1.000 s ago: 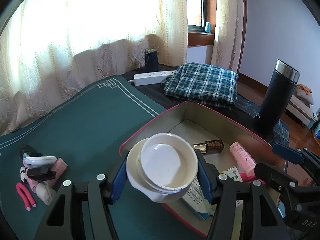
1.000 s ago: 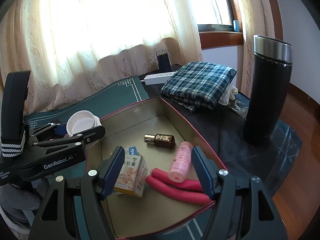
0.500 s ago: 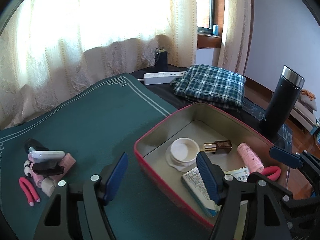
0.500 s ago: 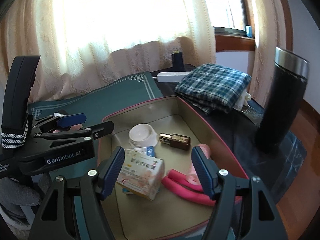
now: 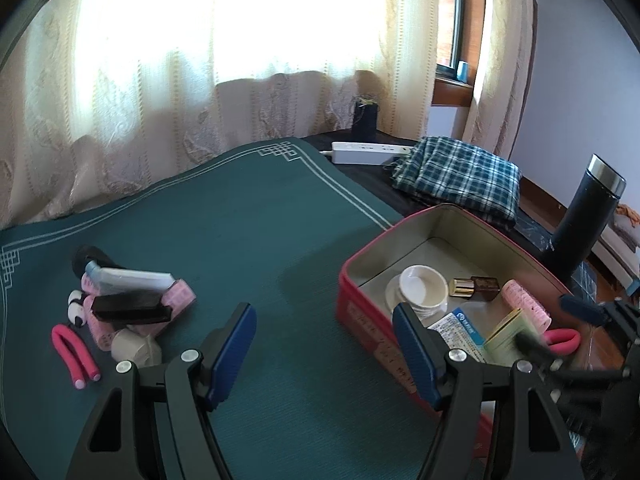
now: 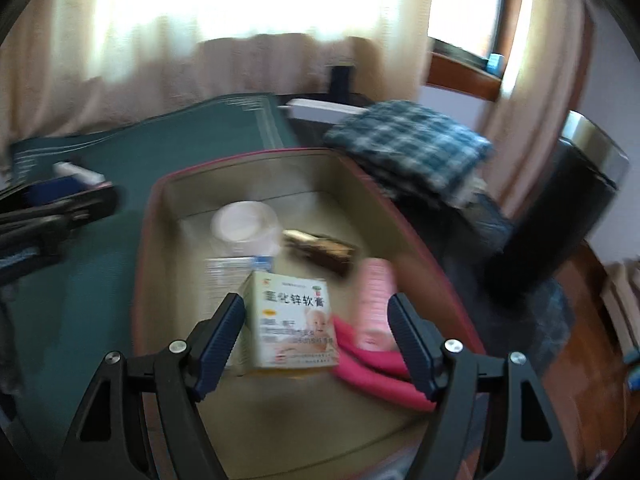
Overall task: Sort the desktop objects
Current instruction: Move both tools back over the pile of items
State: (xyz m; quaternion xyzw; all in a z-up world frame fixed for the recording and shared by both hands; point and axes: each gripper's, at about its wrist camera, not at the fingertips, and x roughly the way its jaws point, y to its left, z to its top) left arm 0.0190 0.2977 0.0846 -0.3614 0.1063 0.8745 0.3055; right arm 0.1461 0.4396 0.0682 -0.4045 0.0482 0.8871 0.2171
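The left gripper (image 5: 324, 354) hangs over the green mat (image 5: 248, 216), its blue jaws apart with only bare mat between them; the right-hand jaw stands in front of the near wall of the red tin (image 5: 362, 320). The right gripper (image 6: 316, 338) is over the tin (image 6: 160, 216), and its jaws have just been opening wider. A small medicine box (image 6: 290, 324) stands between them, close to the left jaw, though whether they touch cannot be told in the blur.

In the tin, the white cup (image 5: 420, 290) sits on a white saucer near the far left corner. Just right of it lies a small brown bottle (image 5: 476, 285) with a gold cap, then a pink hair roller (image 5: 524, 306) by the right wall. A pink clip (image 5: 562, 338) lies nearer the front, and a blue-and-white carton (image 5: 460, 326) lies flat beside the medicine box (image 5: 506, 334).

Near the mat's left edge sits a heap of unsorted things: a white tube (image 5: 128, 278), a black bar (image 5: 130, 306), pink rollers and a second pink clip (image 5: 74, 354).

Beyond the mat's far right corner lie a white power strip (image 5: 366, 152) and a folded plaid cloth (image 5: 456, 178); a dark flask (image 5: 588, 212) stands past the tin
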